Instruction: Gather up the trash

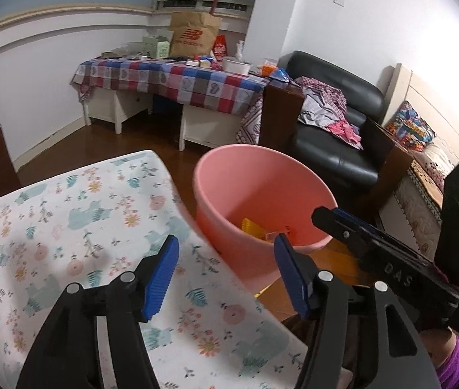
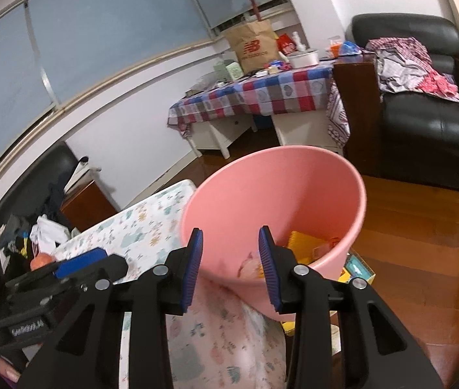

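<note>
1. A table (image 1: 67,214) covered in a floral cloth is filling the lower left of the left wrist view; its top looks bare of trash in what is showing.
2. A pink bin (image 1: 261,194) is standing on the wooden floor just beside the table's far right corner, rim tilted toward the cameras.
3. Yellow trash (image 2: 304,243) is lying at the bottom of the bin, so collected pieces are already inside.
4. The left gripper (image 1: 226,278) is hovering over the table's right edge, jaws spread wide with nothing between them.
5. The right gripper (image 2: 231,267) is pointing into the bin's mouth, jaws parted and gripping nothing.
6. Judgement: a drop into the bin appears finished; the next move is calling for finding another piece, perhaps among the yellow items (image 2: 355,269) on the floor behind the bin.
</note>
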{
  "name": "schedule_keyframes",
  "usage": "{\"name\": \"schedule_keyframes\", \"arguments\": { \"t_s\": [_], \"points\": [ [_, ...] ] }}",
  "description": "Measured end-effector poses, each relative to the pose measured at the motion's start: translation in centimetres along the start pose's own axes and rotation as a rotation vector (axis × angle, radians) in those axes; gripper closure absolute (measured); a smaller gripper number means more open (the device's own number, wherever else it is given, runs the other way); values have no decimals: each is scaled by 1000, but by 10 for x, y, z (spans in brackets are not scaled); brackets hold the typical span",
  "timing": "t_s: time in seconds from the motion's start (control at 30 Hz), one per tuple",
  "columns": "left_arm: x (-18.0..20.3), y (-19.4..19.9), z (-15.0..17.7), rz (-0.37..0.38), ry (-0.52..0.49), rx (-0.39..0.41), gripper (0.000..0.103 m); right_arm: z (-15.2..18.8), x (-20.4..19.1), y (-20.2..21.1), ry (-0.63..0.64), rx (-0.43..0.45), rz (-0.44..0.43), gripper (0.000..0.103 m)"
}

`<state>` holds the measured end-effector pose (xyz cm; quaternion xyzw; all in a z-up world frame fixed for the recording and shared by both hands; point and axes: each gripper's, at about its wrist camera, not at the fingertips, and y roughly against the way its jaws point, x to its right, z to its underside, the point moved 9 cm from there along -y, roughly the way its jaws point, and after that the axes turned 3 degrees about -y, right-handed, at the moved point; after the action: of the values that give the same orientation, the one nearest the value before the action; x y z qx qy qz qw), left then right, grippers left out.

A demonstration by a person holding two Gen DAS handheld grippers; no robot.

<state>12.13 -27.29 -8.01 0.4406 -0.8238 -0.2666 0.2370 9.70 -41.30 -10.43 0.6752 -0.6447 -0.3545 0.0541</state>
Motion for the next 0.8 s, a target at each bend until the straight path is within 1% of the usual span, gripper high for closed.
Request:
{"name": "schedule_keyframes", "arguments": {
  "t_s": [0.17,0.27,0.4,0.8],
  "points": [
    [-19,14,3,-50,17,19,41,12,-24,2,44,-15,-26,65],
    [-24,19,5,-84,-4,22,41,16,-35,5,69,-10,-33,54],
    [-28,25,9,-104,-12,20,41,22,-51,9,108,-2,-38,53],
    [-45,43,18,-139,42,36,41,39,-75,17,171,-12,-29,52]
  ]
}}
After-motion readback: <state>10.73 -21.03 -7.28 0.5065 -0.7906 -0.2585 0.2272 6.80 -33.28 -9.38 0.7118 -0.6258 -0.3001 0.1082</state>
